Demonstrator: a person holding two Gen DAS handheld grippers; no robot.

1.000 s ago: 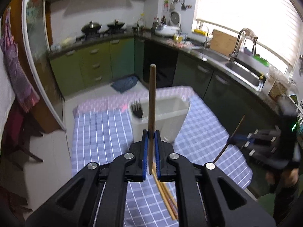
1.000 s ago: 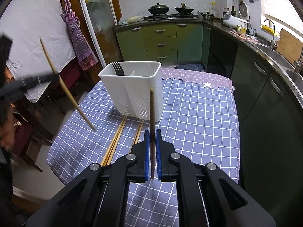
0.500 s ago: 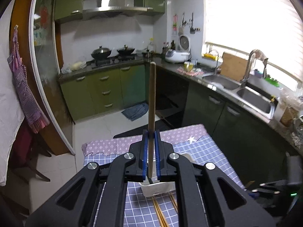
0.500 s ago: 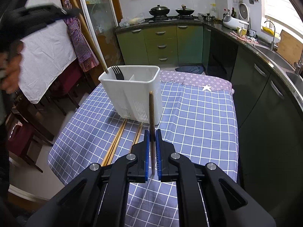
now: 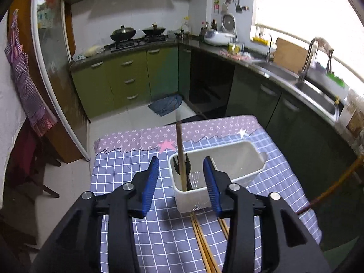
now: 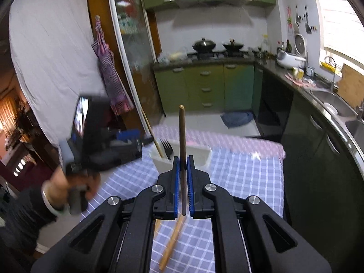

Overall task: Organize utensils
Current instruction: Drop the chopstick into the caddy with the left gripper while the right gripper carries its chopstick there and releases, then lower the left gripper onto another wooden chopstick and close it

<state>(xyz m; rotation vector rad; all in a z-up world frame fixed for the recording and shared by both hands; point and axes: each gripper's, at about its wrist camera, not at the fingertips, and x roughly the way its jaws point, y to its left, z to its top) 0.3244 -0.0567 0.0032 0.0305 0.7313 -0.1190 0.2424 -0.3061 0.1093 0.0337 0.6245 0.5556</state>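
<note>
A white utensil holder [image 5: 227, 166] stands on the checked tablecloth; it also shows in the right wrist view [image 6: 200, 159]. In its near compartment stand a black fork [image 5: 188, 170] and a brown chopstick [image 5: 180, 154]. My left gripper [image 5: 180, 177] is open just above that compartment, its blue pads apart on either side of the chopstick. My right gripper [image 6: 182, 177] is shut on another brown chopstick [image 6: 182, 141], held upright near the holder. In the right wrist view the left gripper's body [image 6: 109, 145] sits left of the holder, where the fork [image 6: 167, 147] and the released chopstick [image 6: 152, 134] show.
Several loose chopsticks [image 5: 204, 248] lie on the blue checked cloth [image 5: 127, 170] in front of the holder; one shows in the right wrist view [image 6: 173, 243]. Green kitchen cabinets [image 5: 127, 79] and a counter with a sink [image 5: 318, 95] lie beyond the table.
My left gripper has come down over the holder and opened, leaving its chopstick standing in the near compartment beside the fork. My right gripper has tilted up and moved closer to the holder.
</note>
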